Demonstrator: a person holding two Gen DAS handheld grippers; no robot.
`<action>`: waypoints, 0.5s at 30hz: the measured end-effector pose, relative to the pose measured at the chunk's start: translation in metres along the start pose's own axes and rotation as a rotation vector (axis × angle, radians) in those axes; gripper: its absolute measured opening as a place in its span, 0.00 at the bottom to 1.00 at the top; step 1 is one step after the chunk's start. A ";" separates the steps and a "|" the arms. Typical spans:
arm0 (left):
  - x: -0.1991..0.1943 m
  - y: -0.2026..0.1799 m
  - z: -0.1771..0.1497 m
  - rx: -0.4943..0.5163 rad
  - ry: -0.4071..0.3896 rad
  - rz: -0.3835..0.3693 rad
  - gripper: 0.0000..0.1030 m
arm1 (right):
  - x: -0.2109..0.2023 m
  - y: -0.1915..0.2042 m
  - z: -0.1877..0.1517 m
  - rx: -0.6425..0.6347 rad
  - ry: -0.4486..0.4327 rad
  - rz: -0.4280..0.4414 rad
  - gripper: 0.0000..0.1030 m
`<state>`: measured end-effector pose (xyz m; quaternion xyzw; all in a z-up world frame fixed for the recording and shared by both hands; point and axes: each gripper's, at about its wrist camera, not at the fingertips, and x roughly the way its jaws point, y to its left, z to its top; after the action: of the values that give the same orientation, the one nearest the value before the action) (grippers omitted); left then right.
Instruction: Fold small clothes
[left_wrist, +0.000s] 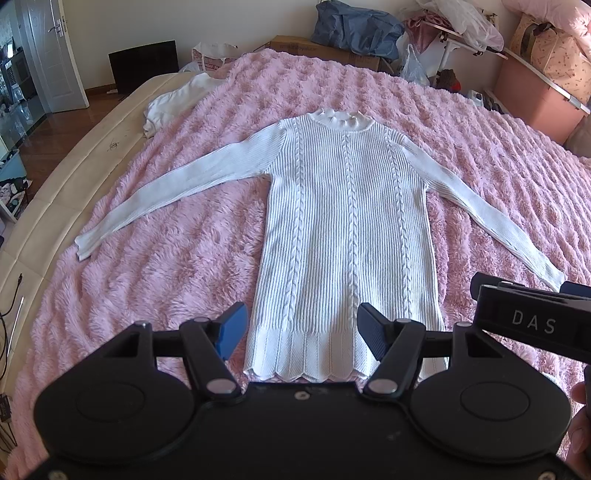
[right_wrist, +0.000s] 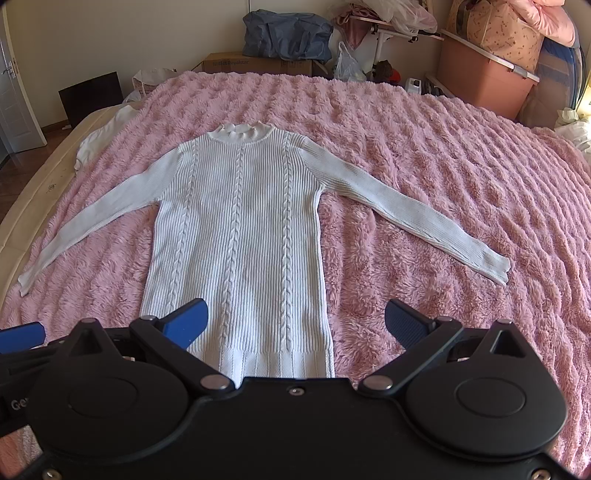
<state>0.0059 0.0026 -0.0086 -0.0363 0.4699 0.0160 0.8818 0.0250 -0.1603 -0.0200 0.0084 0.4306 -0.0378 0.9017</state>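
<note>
A white ribbed cable-knit sweater (left_wrist: 343, 221) lies flat, front up, on a pink fluffy blanket (left_wrist: 166, 277), with both sleeves spread out to the sides and its scalloped hem nearest me. It also shows in the right wrist view (right_wrist: 240, 229). My left gripper (left_wrist: 302, 328) is open and empty, above the hem. My right gripper (right_wrist: 295, 325) is open and empty, above the hem's right side. The right gripper's body (left_wrist: 532, 317) shows at the right edge of the left wrist view. A left fingertip (right_wrist: 22, 336) shows at the left edge of the right wrist view.
Another white garment (left_wrist: 173, 99) lies at the blanket's far left corner. The bed's beige edge (left_wrist: 74, 170) runs along the left. Beyond the bed stand a cardboard box (right_wrist: 258, 64), a blue bag (right_wrist: 288, 35), a pink bin (right_wrist: 487, 77) and a black panel (left_wrist: 144, 64).
</note>
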 end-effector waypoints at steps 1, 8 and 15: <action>0.000 0.000 0.000 0.000 0.000 0.000 0.67 | 0.000 -0.001 -0.001 0.001 0.000 0.000 1.00; 0.003 -0.001 0.000 0.000 0.003 -0.004 0.67 | 0.008 -0.006 -0.006 -0.002 -0.012 -0.016 1.00; 0.019 -0.008 0.005 0.016 0.006 -0.024 0.67 | 0.005 -0.021 -0.003 0.067 -0.116 -0.042 1.00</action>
<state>0.0210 -0.0048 -0.0208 -0.0351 0.4721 0.0015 0.8809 0.0241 -0.1818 -0.0254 0.0272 0.3761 -0.0712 0.9234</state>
